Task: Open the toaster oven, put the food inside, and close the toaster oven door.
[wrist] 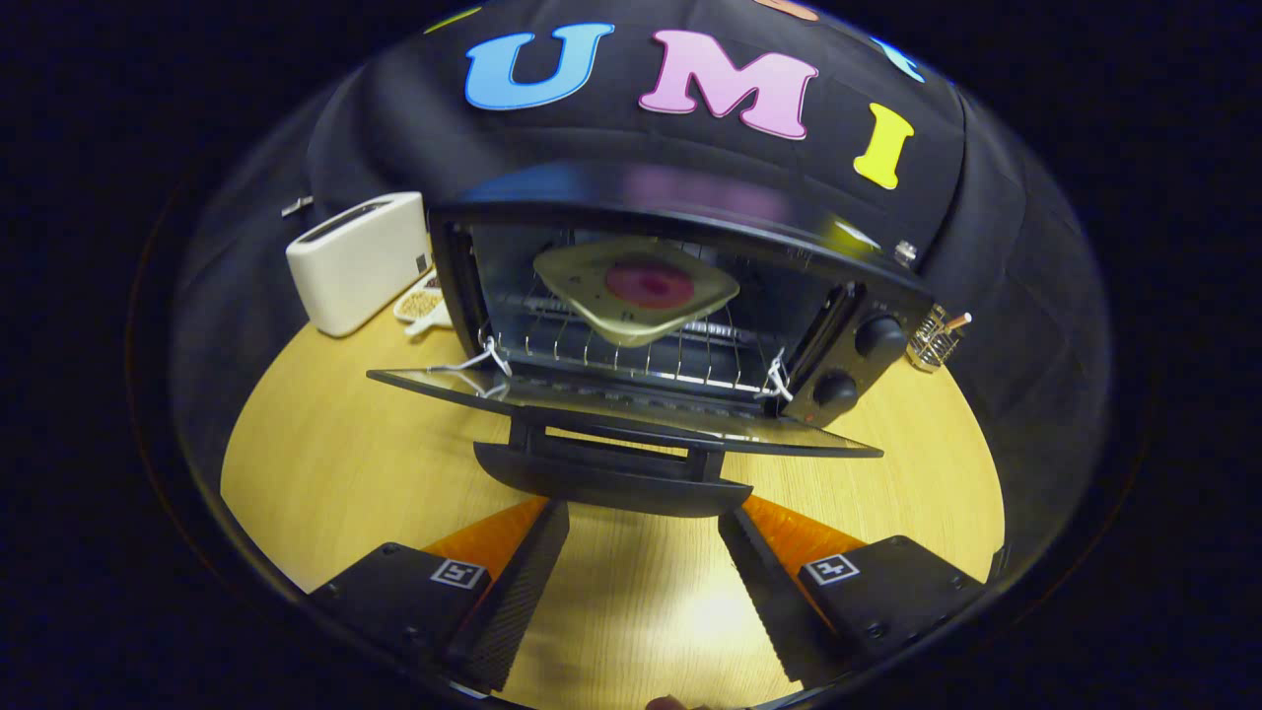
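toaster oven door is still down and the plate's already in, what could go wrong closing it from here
1. The gripper is open, its fingers on either side of the door handle but not pressing it; lifting without a firm hold could let the door drop back.
2. The plate looks tilted on the rack; a hard shut might jolt it.
3. The toaster oven may slide on the table if pushed.

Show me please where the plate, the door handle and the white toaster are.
plate (641, 288): gripper view, its red centre, on the oven rack.
door handle (611, 480): gripper view, middle of the bar, just ahead of the open tool.
white toaster (357, 261): gripper view, its side.
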The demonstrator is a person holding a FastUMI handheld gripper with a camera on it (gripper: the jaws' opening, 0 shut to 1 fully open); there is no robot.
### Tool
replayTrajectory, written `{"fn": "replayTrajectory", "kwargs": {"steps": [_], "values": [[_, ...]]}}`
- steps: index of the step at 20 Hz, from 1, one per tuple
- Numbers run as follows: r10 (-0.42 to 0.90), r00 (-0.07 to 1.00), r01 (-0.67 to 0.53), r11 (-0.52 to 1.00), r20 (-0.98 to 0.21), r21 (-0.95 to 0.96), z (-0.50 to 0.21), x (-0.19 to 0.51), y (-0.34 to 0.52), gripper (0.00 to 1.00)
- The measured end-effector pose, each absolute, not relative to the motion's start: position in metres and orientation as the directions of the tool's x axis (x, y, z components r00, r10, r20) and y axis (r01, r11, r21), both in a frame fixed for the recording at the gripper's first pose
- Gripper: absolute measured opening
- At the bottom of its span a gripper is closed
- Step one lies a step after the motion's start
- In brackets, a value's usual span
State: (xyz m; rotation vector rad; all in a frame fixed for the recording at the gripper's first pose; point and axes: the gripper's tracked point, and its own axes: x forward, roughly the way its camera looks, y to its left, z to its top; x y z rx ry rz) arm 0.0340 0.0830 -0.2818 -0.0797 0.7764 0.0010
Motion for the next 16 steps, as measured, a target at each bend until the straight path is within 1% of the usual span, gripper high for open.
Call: {"fn": "replayTrajectory", "kwargs": {"steps": [3, 5, 6, 11, 16], "values": [[-0.039, 0.774, 0.01, 0.999, -0.632, -0.05, -0.25, 0.057, 0.074, 0.99], [-0.039, 0.815, 0.014, 0.999, -0.578, -0.048, -0.223, 0.066, 0.07, 0.99], [-0.026, 0.815, -0.003, 0.999, -0.579, -0.049, -0.221, 0.064, 0.073, 0.99], [-0.014, 0.902, -0.022, 0.997, -0.431, -0.078, -0.148, 0.067, 0.051, 0.99], [-0.027, 0.951, 0.005, 0.998, -0.307, -0.07, -0.081, 0.055, 0.026, 0.99]]}}
